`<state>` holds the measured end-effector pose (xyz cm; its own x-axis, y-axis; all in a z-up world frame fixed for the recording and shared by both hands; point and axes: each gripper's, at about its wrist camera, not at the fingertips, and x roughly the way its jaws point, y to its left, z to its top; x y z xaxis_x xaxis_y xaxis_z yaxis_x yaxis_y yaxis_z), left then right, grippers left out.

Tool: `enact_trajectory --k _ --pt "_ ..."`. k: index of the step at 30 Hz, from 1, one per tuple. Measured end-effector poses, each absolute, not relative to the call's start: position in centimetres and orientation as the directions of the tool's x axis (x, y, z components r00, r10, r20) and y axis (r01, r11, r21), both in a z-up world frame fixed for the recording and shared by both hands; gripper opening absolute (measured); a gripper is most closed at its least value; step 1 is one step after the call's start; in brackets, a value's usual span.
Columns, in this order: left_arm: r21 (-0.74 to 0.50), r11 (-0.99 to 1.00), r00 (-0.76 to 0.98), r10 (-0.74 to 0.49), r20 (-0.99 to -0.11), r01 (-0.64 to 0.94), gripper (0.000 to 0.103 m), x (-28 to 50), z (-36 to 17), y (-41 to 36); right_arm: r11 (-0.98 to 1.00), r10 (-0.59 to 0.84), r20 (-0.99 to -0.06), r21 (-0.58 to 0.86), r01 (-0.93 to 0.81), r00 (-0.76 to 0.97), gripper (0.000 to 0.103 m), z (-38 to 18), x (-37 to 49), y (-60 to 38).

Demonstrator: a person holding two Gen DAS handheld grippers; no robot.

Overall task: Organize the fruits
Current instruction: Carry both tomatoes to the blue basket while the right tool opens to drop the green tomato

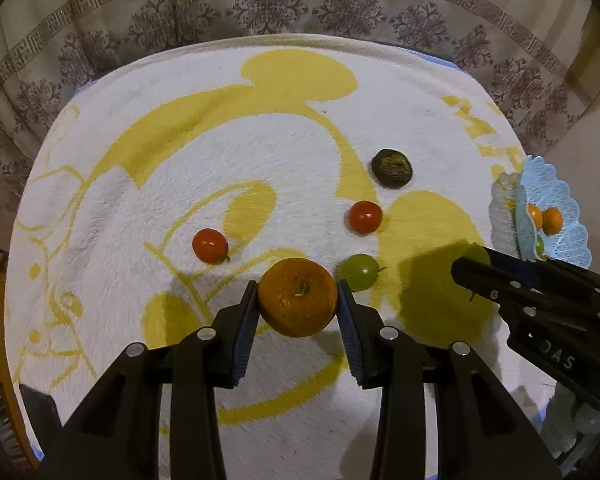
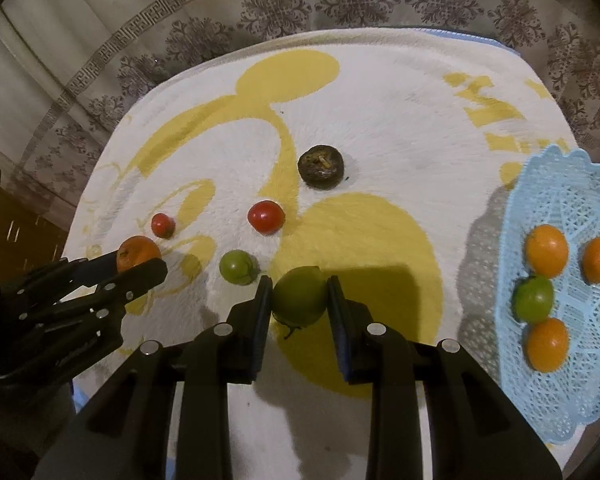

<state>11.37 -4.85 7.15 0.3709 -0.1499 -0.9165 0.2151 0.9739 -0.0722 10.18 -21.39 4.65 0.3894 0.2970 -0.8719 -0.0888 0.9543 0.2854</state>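
Note:
My left gripper [image 1: 298, 302] is shut on an orange [image 1: 298, 298] and holds it just above the towel; the orange also shows in the right wrist view [image 2: 134, 254]. My right gripper [image 2: 299, 298] is shut on a green fruit [image 2: 300, 296]. On the towel lie two red tomatoes [image 1: 210, 245] [image 1: 365, 217], a small green fruit [image 1: 358, 272] and a dark brown fruit [image 1: 392, 168]. A light blue basket [image 2: 580, 380] at the right holds three oranges [image 2: 547, 250] and one green fruit [image 2: 534, 298].
A white and yellow cartoon towel [image 1: 220, 152] covers the table. A patterned curtain [image 1: 260, 4] hangs behind the table's far edge. The basket also shows at the right edge of the left wrist view [image 1: 568, 240].

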Motion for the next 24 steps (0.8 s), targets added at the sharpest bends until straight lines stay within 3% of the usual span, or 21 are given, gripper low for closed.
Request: enact_trajectory --k 24 --pt "-0.043 0.965 0.435 -0.156 -0.887 0.259 0.039 6.6 10.7 -12.9 0.953 0.286 -0.837 0.299 -0.048 0.467 0.029 8.3 4.2 -30.6"
